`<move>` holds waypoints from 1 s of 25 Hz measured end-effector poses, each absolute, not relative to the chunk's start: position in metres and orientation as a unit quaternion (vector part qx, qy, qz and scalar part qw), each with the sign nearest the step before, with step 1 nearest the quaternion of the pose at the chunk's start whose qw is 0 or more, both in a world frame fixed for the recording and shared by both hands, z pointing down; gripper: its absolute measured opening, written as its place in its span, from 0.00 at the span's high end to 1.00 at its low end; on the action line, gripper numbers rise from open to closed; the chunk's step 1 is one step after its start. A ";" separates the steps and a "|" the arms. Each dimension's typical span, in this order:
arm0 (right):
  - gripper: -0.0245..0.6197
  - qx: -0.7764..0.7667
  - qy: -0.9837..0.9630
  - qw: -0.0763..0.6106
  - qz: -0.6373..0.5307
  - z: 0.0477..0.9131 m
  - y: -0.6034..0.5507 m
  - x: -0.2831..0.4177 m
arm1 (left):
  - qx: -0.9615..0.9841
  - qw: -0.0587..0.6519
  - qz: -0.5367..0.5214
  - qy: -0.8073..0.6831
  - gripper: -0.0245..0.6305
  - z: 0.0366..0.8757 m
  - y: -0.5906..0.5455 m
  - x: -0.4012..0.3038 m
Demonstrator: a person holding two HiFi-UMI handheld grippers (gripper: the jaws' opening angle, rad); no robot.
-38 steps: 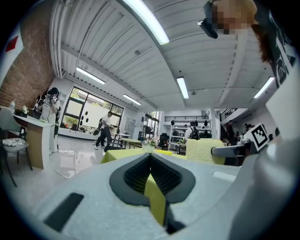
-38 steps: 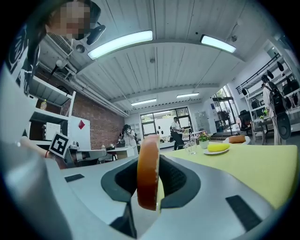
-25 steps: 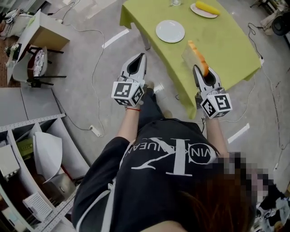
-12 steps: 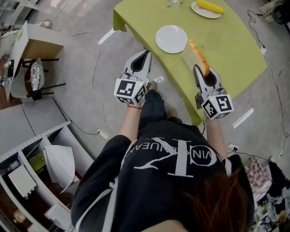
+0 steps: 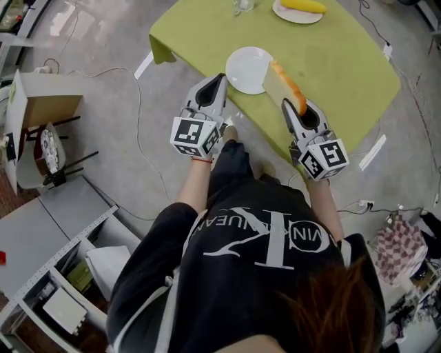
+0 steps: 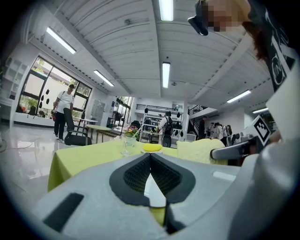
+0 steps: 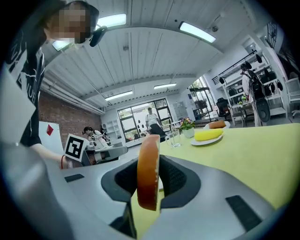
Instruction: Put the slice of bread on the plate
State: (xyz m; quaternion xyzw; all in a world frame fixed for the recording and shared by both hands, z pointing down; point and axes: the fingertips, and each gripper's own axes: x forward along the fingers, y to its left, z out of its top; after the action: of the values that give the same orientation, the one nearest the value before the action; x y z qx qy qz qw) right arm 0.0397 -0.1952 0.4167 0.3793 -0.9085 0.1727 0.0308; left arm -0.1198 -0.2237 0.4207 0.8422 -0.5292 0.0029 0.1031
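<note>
Green table point(image 5: 344, 69) bears a white plate point(image 5: 242, 69), a glass point(image 5: 241, 5), another plate point(image 5: 288, 16).

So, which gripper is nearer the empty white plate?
Left. The left gripper sits at the plate's rim; the right gripper, gripping the bread, is farther back on its right.

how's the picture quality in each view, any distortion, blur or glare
Head view: even, soft light, sharp, though the green table has edges bowed by the wide lens. Left gripper view: heavy fisheye, dark corners, ceiling lights blown out. Right gripper view: same fisheye; the slice of bread in the jaws looks slightly soft, being so close.
</note>
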 end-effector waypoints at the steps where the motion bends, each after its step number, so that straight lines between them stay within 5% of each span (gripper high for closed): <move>1: 0.80 0.383 -0.907 0.032 0.174 0.418 -0.197 0.039 | 0.845 0.105 0.004 -0.524 0.95 0.423 -0.228 -0.118; 12: 0.80 0.397 -0.895 0.037 0.199 0.430 -0.218 0.005 | 0.858 0.116 0.007 -0.501 0.95 0.432 -0.258 -0.138; 25: 0.80 0.392 -0.829 -0.085 0.390 0.447 -0.262 -0.037 | 0.873 0.141 0.016 -0.467 0.95 0.453 -0.271 -0.158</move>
State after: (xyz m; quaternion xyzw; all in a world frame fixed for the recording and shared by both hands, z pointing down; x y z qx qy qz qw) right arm -0.0374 -0.2624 0.4473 0.3918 -0.8290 0.3900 -0.0852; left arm -0.1582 -0.2711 0.4533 0.8727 -0.4672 0.0160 0.1408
